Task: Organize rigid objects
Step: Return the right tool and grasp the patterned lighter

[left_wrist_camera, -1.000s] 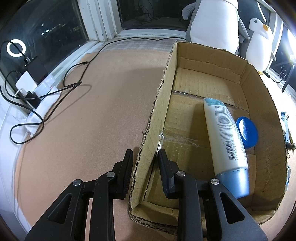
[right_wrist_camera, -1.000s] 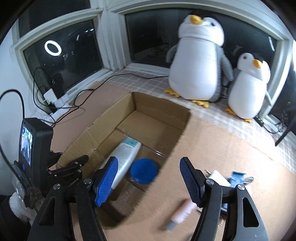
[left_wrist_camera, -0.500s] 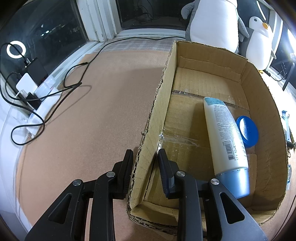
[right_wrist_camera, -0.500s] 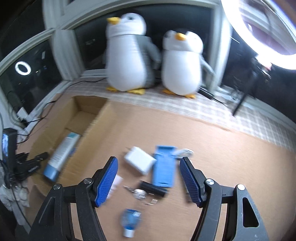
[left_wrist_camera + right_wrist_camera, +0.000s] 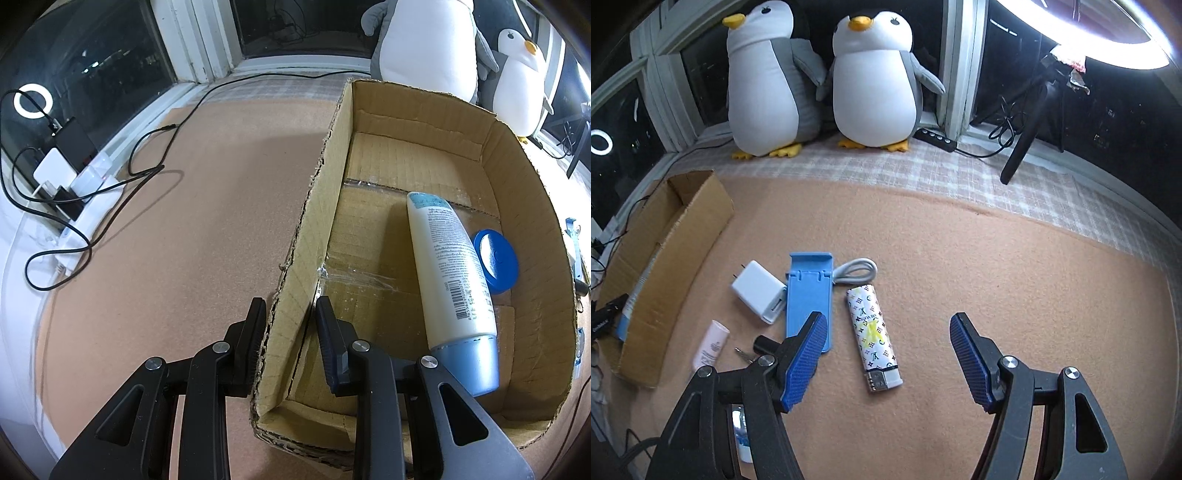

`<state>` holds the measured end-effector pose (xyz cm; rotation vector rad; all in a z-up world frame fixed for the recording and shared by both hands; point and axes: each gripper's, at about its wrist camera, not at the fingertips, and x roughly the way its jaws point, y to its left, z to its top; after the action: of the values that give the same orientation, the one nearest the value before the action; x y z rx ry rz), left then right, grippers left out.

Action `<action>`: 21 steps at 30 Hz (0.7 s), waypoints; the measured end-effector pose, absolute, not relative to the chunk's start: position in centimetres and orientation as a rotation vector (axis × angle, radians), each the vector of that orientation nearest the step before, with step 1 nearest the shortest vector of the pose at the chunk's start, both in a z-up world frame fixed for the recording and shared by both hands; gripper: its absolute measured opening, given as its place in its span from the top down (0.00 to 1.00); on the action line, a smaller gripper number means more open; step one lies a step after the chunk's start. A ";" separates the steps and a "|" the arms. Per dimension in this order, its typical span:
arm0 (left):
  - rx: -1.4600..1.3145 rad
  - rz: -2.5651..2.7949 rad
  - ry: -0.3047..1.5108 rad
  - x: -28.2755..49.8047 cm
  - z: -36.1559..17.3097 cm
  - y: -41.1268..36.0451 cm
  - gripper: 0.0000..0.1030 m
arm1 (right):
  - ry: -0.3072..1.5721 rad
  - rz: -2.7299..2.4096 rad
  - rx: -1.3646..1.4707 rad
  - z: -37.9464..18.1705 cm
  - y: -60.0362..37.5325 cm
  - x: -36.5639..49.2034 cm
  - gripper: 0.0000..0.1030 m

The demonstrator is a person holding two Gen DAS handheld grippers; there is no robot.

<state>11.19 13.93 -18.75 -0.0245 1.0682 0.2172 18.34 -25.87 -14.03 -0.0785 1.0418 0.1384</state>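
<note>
My left gripper [image 5: 290, 314] is shut on the near left wall of the cardboard box [image 5: 306, 236]. Inside the box lie a white lotion tube [image 5: 450, 273] with a pale blue cap and a round blue lid [image 5: 495, 254]. In the right wrist view my right gripper [image 5: 888, 345] hangs open and holds nothing above the mat. Under it lie a patterned white power bank [image 5: 873, 334], a blue phone stand [image 5: 809, 299], a white charger plug [image 5: 759, 291], a looped white cable [image 5: 855, 271], a small pink tube [image 5: 711, 343] and a small black item with keys [image 5: 759, 347]. The box [image 5: 665, 266] sits at the left.
Two plush penguins [image 5: 820, 81] stand on the checked sill cloth at the back. A ring-light stand [image 5: 1030, 125] and its cable are at the back right. Black cables and a power strip [image 5: 74, 192] lie left of the box.
The right gripper has swung from over the box to the right, above the loose items on the mat, and sunk a little. The left gripper keeps its hold on the box wall.
</note>
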 end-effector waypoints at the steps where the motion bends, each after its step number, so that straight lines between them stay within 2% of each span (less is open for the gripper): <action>1: -0.024 0.217 1.068 11.2 -18.8 13.9 0.75 | 1.046 0.140 -0.080 -14.2 -25.9 18.3 0.37; 15: -0.021 0.221 1.070 11.2 -18.7 13.9 0.75 | 1.102 0.148 -0.123 -16.9 -25.4 19.5 0.47; 21: -0.021 0.222 1.070 11.2 -18.7 13.9 0.75 | 1.120 0.145 -0.135 -17.7 -25.3 19.8 0.47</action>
<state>11.17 13.86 -18.70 -0.0209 1.0696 0.2219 19.79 -25.26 -17.74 -0.1354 1.1198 0.1451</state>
